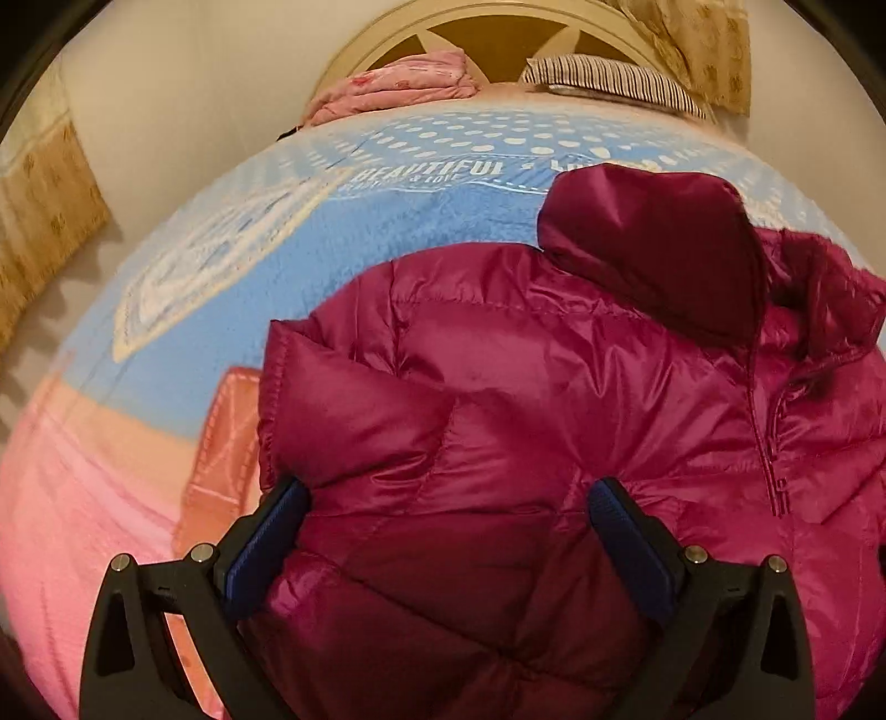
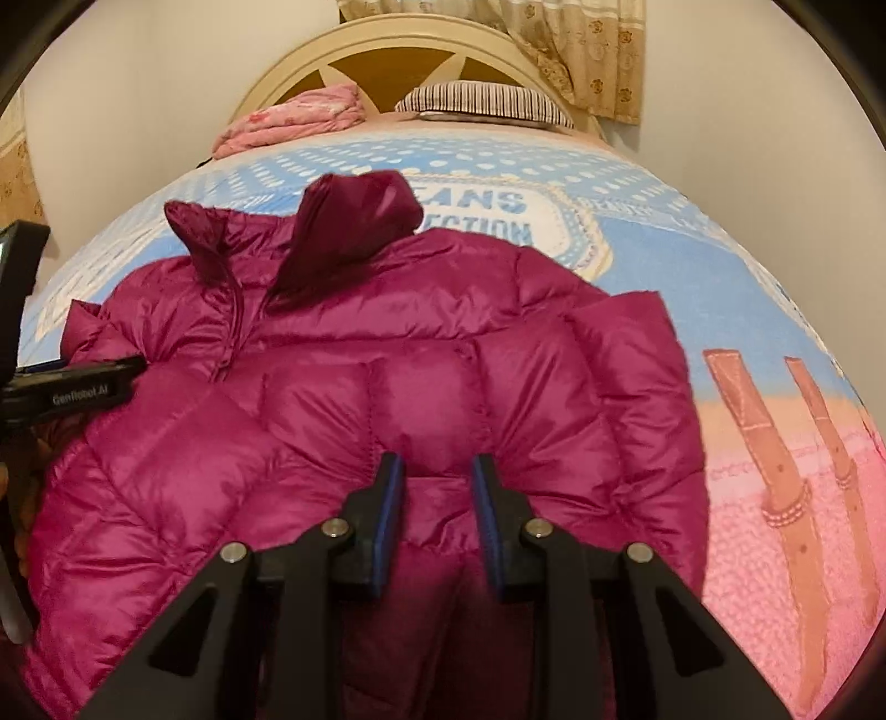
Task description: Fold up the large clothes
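A magenta puffer jacket (image 1: 526, 387) with a hood (image 1: 653, 238) lies front up on the bed; it also shows in the right wrist view (image 2: 360, 387). Both sleeves are folded in over the body. My left gripper (image 1: 448, 498) hovers open over the jacket's left side, its jaws wide apart. My right gripper (image 2: 437, 471) is over the jacket's right lower part, its jaws narrowly apart with a fold of jacket fabric between the pads. The left gripper's body (image 2: 72, 382) shows at the left edge of the right wrist view.
The jacket rests on a blue and pink blanket (image 1: 221, 310) that covers the bed. A pink folded cloth (image 2: 293, 116) and a striped pillow (image 2: 482, 102) lie by the cream headboard (image 2: 398, 44). Curtains (image 2: 587, 55) hang at the back right.
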`<state>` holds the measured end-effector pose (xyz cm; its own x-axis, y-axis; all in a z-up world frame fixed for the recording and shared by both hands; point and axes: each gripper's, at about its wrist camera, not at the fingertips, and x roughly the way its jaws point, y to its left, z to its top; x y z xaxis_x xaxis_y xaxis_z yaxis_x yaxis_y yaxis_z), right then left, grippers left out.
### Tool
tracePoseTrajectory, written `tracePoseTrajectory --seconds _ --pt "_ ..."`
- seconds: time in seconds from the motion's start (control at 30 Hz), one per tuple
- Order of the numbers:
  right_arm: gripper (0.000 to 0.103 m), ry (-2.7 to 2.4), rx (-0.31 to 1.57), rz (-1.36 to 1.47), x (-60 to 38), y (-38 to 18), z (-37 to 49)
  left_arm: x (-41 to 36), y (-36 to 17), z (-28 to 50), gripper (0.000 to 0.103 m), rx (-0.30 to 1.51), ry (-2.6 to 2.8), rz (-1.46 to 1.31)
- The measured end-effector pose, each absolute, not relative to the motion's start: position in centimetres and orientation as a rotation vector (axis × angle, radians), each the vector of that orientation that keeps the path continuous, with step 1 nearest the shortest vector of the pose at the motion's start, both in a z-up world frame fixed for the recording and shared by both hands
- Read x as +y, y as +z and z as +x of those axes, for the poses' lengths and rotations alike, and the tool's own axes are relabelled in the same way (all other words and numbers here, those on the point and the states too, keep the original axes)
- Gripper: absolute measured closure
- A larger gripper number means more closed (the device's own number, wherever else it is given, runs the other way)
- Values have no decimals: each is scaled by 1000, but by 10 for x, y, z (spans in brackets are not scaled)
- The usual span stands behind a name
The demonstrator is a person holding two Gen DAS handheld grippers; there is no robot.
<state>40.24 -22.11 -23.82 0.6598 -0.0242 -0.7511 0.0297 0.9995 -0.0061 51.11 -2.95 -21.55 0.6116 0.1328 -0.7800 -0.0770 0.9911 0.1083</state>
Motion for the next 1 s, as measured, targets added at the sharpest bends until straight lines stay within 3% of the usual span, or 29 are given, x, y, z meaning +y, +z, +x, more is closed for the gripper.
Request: tracePoseTrajectory --seconds 1.0 --pt "74 -44 852 -15 -215 -245 403 -28 -219 509 1 878 130 54"
